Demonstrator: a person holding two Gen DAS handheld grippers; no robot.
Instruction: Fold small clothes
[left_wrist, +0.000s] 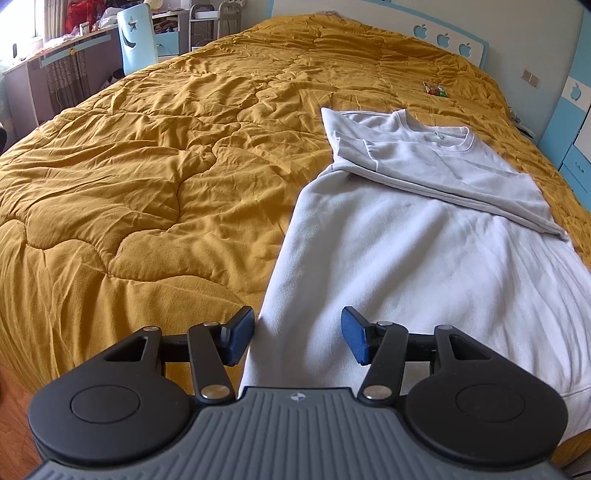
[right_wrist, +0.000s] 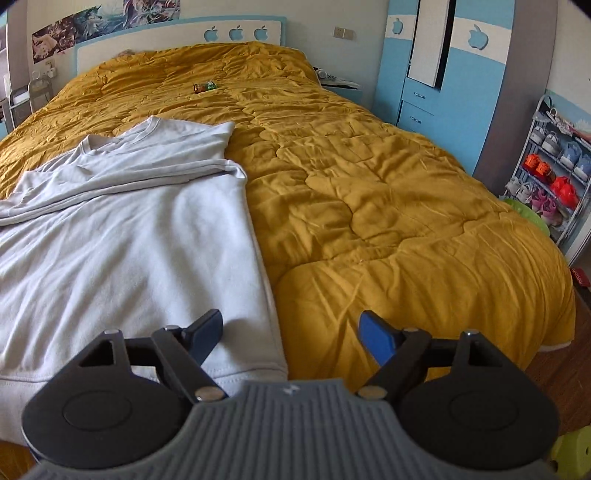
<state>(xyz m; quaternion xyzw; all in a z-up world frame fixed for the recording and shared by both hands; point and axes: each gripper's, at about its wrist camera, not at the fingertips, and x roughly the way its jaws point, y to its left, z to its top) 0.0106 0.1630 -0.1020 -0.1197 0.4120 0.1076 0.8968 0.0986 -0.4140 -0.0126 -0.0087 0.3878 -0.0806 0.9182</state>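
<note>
A pale grey sweatshirt (left_wrist: 424, 251) lies flat on the mustard quilt (left_wrist: 147, 166), collar far, hem near me, both sleeves folded across the chest. My left gripper (left_wrist: 297, 339) is open and empty, hovering over the sweatshirt's near left hem corner. In the right wrist view the sweatshirt (right_wrist: 129, 229) fills the left half, on the quilt (right_wrist: 388, 221). My right gripper (right_wrist: 291, 338) is open and empty, straddling the sweatshirt's near right hem corner, left finger over cloth, right finger over quilt.
A small colourful packet (left_wrist: 435, 89) lies on the quilt beyond the collar, also in the right wrist view (right_wrist: 205, 87). A desk and chair (left_wrist: 136, 40) stand left of the bed. A blue wardrobe (right_wrist: 443, 74) and shoe rack (right_wrist: 550, 166) stand at the right.
</note>
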